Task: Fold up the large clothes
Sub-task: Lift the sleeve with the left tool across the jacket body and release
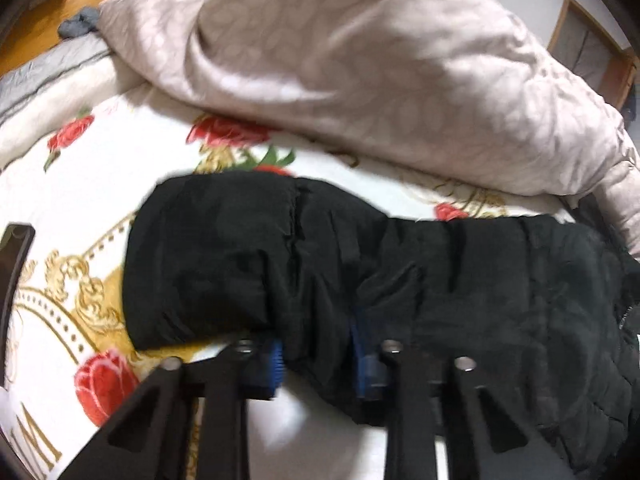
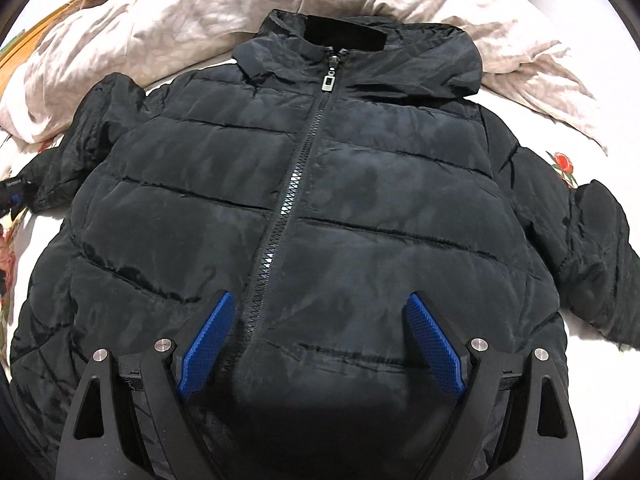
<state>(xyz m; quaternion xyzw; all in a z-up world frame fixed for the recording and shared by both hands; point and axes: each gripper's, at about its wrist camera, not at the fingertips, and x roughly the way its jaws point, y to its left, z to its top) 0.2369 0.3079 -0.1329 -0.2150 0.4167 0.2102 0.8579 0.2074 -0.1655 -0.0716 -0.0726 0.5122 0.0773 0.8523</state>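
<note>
One thin pinch of slippery black puffer jacket sleeve in the narrowed left claw may slip out mid-fold, while the right claw gapes empty above the zipped front.

Left gripper fingers half buried in black sleeve, jacket hem cut off below

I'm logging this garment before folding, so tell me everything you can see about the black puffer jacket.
The black puffer jacket lies front-up and spread flat on a white rose-print bedspread, its hood against a crumpled beige duvet. Its shiny quilted fabric has horizontal seams; the front zipper is closed to the collar, with a silver pull. Both sleeves extend sideways. The left claw is shut on one sleeve; the right claw hovers open above the lower front.
</note>
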